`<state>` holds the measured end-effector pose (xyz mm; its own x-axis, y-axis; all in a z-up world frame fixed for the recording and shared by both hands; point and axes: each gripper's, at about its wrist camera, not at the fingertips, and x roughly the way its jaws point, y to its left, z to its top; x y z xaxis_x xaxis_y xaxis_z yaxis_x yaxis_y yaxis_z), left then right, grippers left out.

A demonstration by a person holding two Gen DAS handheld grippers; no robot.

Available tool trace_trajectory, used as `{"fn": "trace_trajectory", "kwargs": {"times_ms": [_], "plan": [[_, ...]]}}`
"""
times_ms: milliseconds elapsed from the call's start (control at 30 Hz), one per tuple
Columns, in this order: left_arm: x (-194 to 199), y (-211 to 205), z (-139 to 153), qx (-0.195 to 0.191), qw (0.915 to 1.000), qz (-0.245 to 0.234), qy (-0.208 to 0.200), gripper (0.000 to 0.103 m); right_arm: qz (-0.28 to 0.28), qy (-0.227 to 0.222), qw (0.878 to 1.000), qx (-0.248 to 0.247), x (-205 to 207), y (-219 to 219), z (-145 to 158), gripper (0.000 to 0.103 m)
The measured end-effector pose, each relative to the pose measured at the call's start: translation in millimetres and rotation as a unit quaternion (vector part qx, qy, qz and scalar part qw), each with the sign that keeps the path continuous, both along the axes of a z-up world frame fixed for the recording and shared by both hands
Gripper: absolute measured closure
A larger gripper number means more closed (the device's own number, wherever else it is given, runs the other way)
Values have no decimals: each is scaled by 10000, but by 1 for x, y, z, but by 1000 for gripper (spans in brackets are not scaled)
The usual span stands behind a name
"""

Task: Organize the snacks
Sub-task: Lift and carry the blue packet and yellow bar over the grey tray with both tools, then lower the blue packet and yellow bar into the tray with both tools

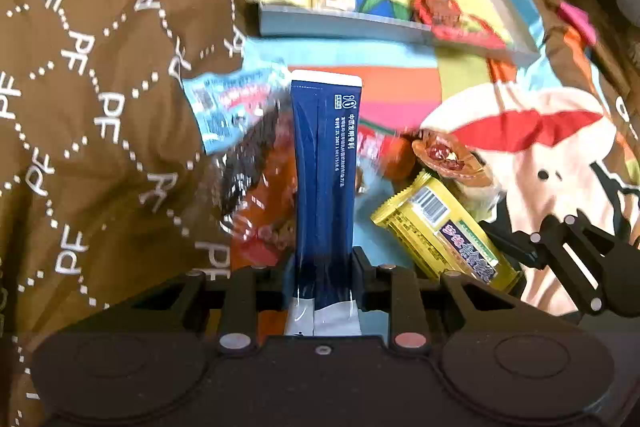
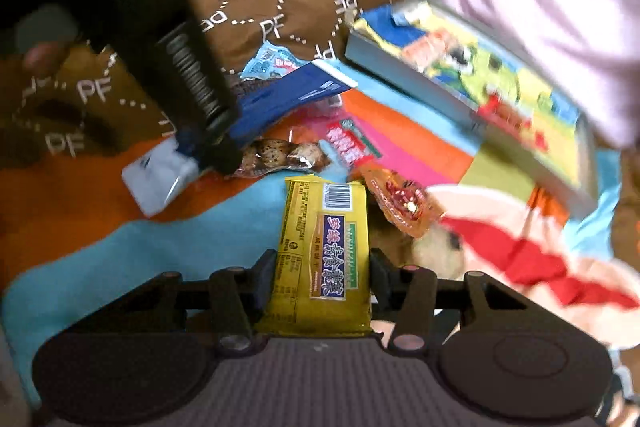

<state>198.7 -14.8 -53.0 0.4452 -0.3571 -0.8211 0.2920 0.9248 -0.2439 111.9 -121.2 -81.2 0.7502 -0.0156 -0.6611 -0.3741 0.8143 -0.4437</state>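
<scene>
Colourful cartoon bedding covers the bed on which the snacks lie, with a brown monogrammed quilt bunched at the left of the left-wrist view. Nearest that camera, the left gripper has its jaws closed on the lower part of a dark blue stick sachet, which stands straight up the centre of the frame. In the right-wrist view the right gripper has its jaws closed on the edges of a yellow snack bar at lower centre. Just beyond lie a clear packet of brown pieces, a red-labelled packet and an orange wrapped sweet, loosely heaped. Farther off, toward the upper right, sits a shallow grey tray with a bright printed lining, probably the destination. Both packets are thin and slippery, so I would keep each grip steady, lift clear of the heap without dragging neighbours, and carry 1 at a time over the tray rim before letting go.
</scene>
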Motion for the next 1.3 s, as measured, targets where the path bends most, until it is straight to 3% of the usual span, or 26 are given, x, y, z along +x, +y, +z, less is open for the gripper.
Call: {"fn": "trace_trajectory", "kwargs": {"times_ms": [167,367,567,767,1000,1300], "plan": [[-1,-2,15,-34,9987,160,-480,73,134,-467,9981,-370,-5,4,6,50],[10,-8,35,-208,9925,348,-1152,73,64,-910,9952,-353,0,-2,16,50],[39,-18,46,-545,9832,626,-1625,73,-82,-1274,9913,-316,8,-10,23,50],[79,-32,56,-723,9682,917,-2211,73,-398,-1789,9829,-166,37,-24,36,50],[129,-49,62,-1278,9572,936,-2423,73,-1103,-2393,9639,378,88,-63,67,50],[171,-75,37,-1565,9562,876,-2312,73,-1868,-2654,9410,956,142,-109,82,50]]}}
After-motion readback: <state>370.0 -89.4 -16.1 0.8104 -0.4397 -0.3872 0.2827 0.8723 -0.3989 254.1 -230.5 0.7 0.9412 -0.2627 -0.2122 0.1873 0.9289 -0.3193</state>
